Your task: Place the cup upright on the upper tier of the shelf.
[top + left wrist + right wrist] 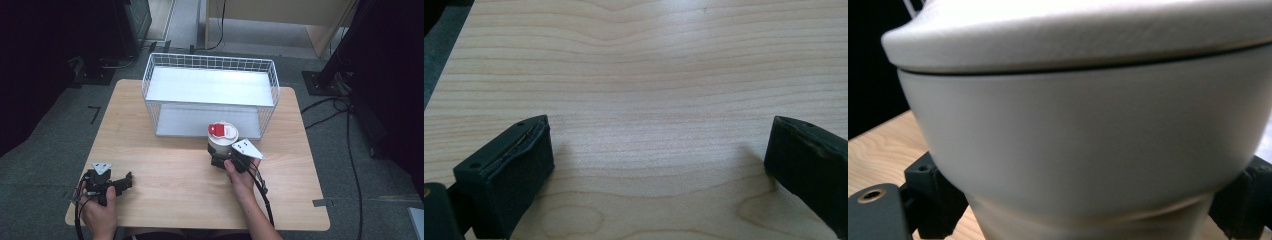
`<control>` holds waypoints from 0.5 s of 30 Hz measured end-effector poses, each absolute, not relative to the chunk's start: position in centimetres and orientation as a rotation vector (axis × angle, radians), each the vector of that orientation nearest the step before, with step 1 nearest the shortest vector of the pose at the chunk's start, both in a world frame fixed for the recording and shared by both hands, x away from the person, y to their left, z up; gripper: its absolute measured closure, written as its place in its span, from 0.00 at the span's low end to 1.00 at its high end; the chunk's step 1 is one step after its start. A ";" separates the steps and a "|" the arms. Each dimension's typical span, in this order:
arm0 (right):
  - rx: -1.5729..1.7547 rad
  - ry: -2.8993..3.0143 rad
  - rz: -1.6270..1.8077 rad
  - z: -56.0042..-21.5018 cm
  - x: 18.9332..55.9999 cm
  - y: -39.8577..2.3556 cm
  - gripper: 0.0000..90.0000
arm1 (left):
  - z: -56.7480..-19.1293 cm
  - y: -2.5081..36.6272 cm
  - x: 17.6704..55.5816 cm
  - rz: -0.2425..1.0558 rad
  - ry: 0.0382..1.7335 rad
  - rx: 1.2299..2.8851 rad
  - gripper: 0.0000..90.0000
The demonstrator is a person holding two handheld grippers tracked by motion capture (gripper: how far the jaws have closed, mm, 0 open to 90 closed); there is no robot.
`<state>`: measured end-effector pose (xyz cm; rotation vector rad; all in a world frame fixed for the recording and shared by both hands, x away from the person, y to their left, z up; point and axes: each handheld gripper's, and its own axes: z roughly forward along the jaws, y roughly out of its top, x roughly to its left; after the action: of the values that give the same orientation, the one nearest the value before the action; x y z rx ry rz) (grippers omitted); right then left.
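Note:
A white canister (221, 141) with a white lid and a red tab stands upright on the wooden table (165, 170), just in front of the wire basket (210, 95). My right gripper (223, 161) is shut on its lower body from the near side. In the right gripper view the canister (1088, 125) is very close, its base squeezed between the black fingers (935, 200). My left gripper (125, 181) rests low over the table's front left part. In the left gripper view its jaws stand wide apart, and bare wood lies between the left gripper (659, 165) fingertips.
The white wire basket has a white floor and sits at the table's far middle. Black stands and cables (345, 125) lie on the grey floor to the right. Dark equipment (132, 22) stands at the back left. The table's front edge is close to both hands.

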<state>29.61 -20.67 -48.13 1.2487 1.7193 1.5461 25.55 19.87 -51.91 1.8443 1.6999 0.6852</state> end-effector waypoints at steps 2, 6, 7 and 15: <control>1.232 1.716 1.565 -47.6 29.5 -20.6 0.10 | -51.9 19.9 25.6 0.685 1.700 1.844 0.00; 1.196 1.701 1.616 -46.3 29.1 -20.4 0.10 | -51.9 19.9 25.6 0.686 1.700 1.844 0.00; 1.184 1.698 1.625 -46.0 29.1 -20.4 0.10 | -51.9 19.9 25.6 0.685 1.700 1.845 0.00; 1.125 1.667 1.675 -43.9 28.7 -19.9 0.10 | -51.9 19.9 25.6 0.686 1.701 1.841 0.00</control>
<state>28.66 -19.94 -43.86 1.1253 1.6670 1.6749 25.56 19.86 -51.91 1.8414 1.7006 0.6858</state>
